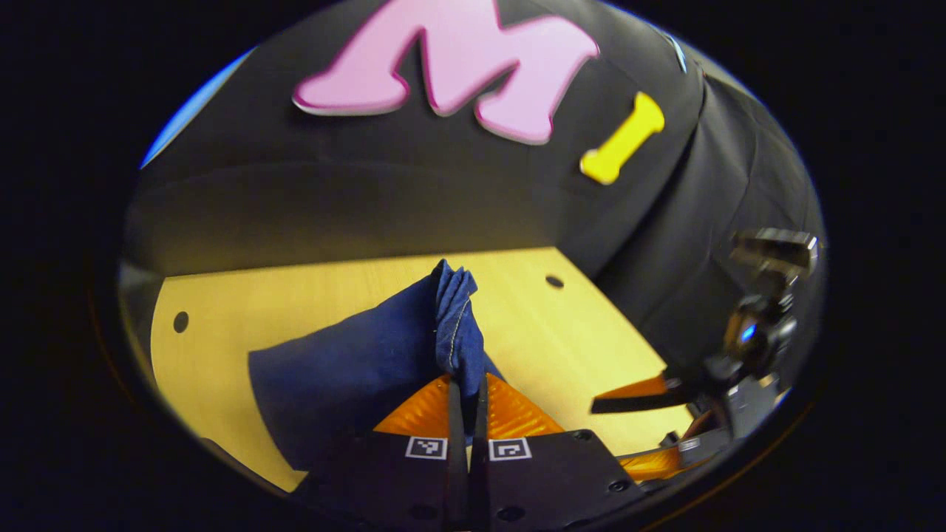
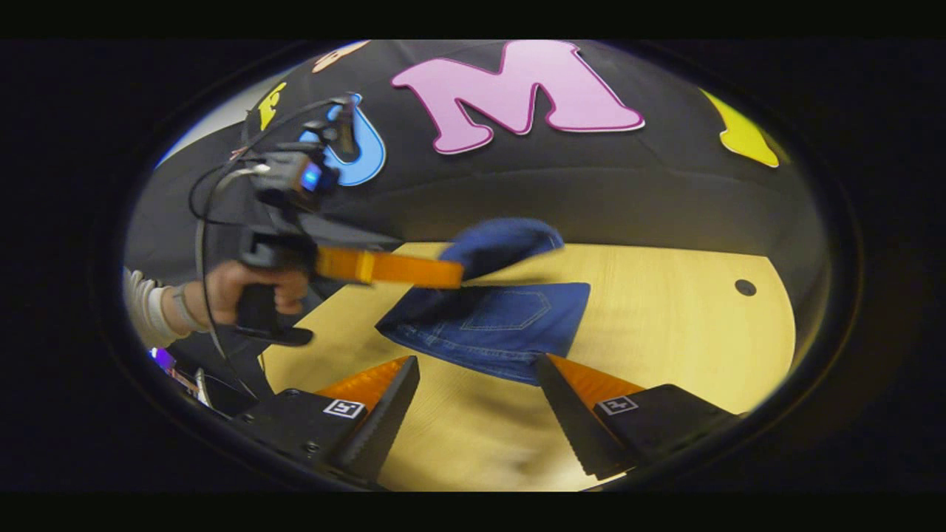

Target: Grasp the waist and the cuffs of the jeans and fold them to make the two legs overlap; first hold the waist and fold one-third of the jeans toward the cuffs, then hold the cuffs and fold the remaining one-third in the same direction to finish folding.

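The dark blue jeans [image 2: 502, 325] lie partly folded on the wooden table [image 2: 665, 318], a back pocket facing up. My left gripper [image 1: 467, 384] is shut on a bunched end of the denim [image 1: 454, 318] and holds it above the table. In the right gripper view that left gripper [image 2: 458, 273], held by a hand [image 2: 244, 284], carries the lifted fold [image 2: 510, 236] over the flat part. My right gripper [image 2: 477, 363] stands open just short of the jeans' near edge, with nothing between its fingers. It also appears at the right of the left gripper view [image 1: 628, 436].
The table has small round holes [image 2: 745, 287] [image 1: 554, 281] [image 1: 180, 321]. The black booth wall [image 1: 414, 207] rises right behind the table's far edge. Bare wood lies to the right of the jeans [image 2: 687, 347].
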